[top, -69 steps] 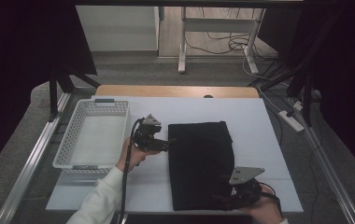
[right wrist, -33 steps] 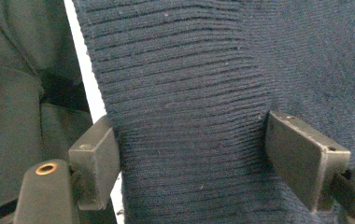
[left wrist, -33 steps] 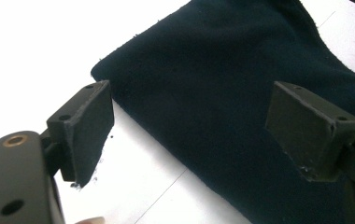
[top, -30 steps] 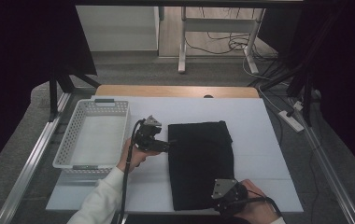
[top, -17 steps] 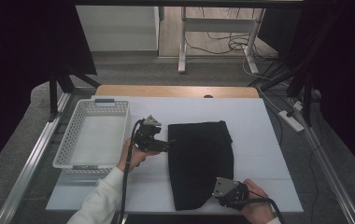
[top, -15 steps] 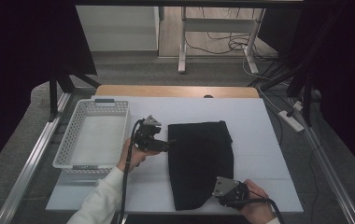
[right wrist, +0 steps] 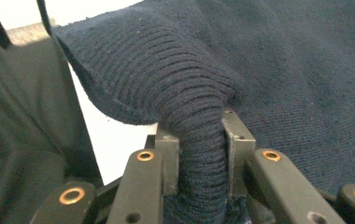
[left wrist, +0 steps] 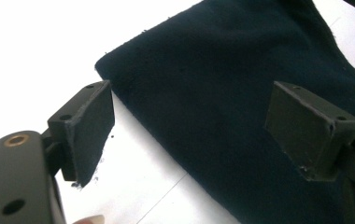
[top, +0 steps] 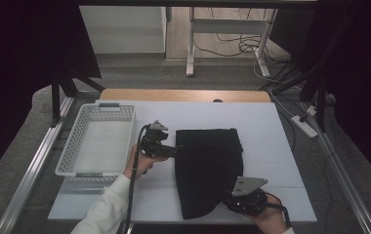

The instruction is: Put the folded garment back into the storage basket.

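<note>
White perforated basket (top: 95, 146) left on the white table (top: 271, 126), power strip (top: 306, 126) on floor

The high view is dim, with dark corners. The white flat counter (top: 281, 146) is overexposed in both gripper views, and the dark knitted cloth (right wrist: 278, 70) looks soft there.

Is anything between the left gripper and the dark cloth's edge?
Nothing visible. The left gripper stands open at the edge of the dark cloth, with bare white table under one jaw. The right gripper pinches a fold.
</note>
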`<state>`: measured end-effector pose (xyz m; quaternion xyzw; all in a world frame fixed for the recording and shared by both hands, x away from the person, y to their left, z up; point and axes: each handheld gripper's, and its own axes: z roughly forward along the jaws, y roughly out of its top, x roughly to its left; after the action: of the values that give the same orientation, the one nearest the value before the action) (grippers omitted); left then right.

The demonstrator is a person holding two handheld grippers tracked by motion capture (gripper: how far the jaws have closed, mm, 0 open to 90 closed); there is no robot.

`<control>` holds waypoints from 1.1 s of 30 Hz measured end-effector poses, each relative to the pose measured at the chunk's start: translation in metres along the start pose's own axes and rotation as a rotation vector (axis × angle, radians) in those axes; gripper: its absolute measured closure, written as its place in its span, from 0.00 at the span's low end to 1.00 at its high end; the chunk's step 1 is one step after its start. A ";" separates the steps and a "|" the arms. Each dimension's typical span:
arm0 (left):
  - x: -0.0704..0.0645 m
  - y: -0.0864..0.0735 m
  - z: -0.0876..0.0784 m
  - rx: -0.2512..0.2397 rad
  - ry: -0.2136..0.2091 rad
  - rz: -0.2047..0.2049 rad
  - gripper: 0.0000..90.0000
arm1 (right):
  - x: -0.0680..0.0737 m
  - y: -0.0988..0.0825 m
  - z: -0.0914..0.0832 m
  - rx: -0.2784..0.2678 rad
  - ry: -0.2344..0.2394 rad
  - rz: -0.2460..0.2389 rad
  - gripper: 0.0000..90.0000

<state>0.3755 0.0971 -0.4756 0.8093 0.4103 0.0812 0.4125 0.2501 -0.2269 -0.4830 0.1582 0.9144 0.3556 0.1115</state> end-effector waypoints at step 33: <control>0.035 0.032 0.094 0.169 0.055 -0.021 0.12 | 0.001 -0.004 0.008 0.029 0.003 0.027 0.80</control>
<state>0.4612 0.0558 -0.5199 0.8342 0.4354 0.0644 0.3322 0.2503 -0.2247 -0.4916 0.1715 0.9174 0.3440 0.1031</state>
